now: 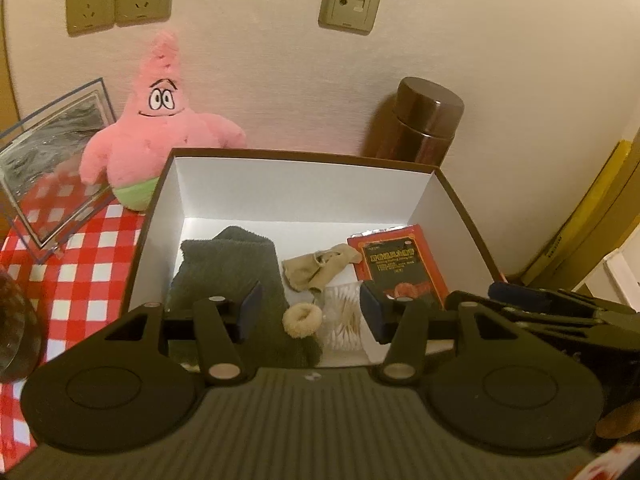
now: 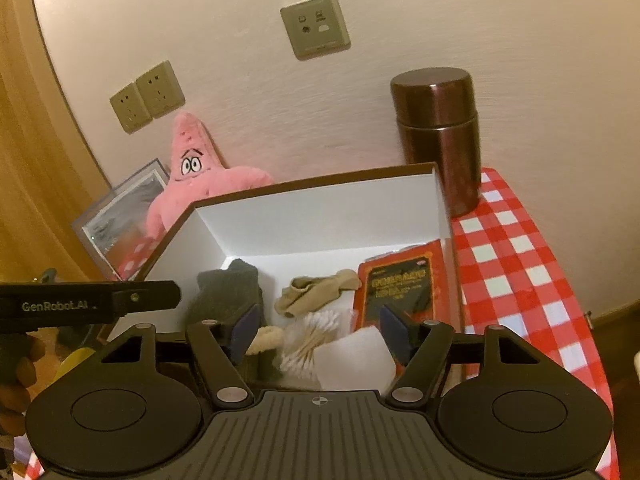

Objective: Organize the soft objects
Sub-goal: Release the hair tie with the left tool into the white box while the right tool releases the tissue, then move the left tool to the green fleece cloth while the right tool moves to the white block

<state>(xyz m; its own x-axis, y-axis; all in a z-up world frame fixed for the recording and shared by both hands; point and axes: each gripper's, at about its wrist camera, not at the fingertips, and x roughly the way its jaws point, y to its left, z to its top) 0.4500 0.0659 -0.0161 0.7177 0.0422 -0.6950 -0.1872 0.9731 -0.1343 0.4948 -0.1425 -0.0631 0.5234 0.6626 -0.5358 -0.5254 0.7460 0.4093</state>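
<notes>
Both grippers hover over the near edge of an open white-lined box [image 1: 430, 200] on a red-checked tablecloth [image 1: 80, 280]. The left gripper [image 1: 310, 312] has its jaws apart with nothing pressed between the pads; the cream hair scrunchie [image 1: 302, 320] and a clear tub of cotton swabs [image 1: 344, 320] merely lie below the gap. The right gripper [image 2: 318, 330] is likewise parted and empty-handed, with the swabs and a white pad [image 2: 352, 360] beneath it.

Progress: judged well advanced. Already inside the box are a dark grey fuzzy sock or cloth [image 1: 228, 272] on the left, a beige sock [image 1: 320, 266] in the middle, the scrunchie, the swabs and a red printed packet [image 1: 400, 268] on the right. Outstanding, in my judgement: the pink starfish plush toy [image 1: 160, 128] is still outside, standing against the wall behind the box's far left corner, beside a framed picture [image 1: 52, 168]. A brown metal flask [image 1: 420, 120] stands behind the right corner; it is not soft.

Orientation: the plush is upright, long axis vertical, pointed head up, face toward the cameras. The grey sock's long axis runs front to back in the box; the beige sock lies crumpled, diagonally.
</notes>
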